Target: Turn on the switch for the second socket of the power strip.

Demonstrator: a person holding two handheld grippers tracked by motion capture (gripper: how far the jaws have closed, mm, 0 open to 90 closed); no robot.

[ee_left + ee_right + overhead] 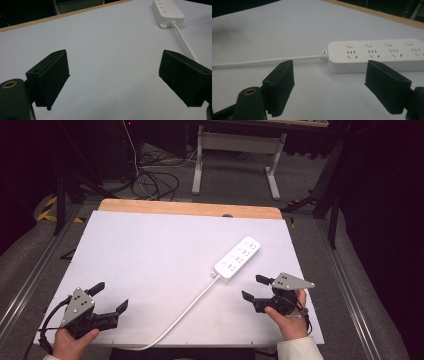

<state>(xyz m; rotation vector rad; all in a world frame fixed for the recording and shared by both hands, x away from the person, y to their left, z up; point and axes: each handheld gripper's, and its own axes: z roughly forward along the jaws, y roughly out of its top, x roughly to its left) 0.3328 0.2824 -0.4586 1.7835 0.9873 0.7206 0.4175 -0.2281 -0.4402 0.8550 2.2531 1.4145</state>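
Observation:
A white power strip [238,258] with several sockets and round buttons lies slantwise on the white table top [150,260], right of centre. Its white cable [182,316] runs from the near end down to the table's front edge. My left gripper [110,296] sits at the front left corner, open, nothing between its jaws; in the left gripper view [113,80] the power strip [168,11] is far off at the upper right. My right gripper [253,288] is open just in front of the strip's near end; in the right gripper view [329,87] the power strip [377,55] lies close ahead, untouched.
The table top has a wooden strip [190,209] along its far edge. Beyond it stand a white desk frame [235,157] and loose cables [150,180] on the floor. Metal rails [30,280] run along both sides of the table.

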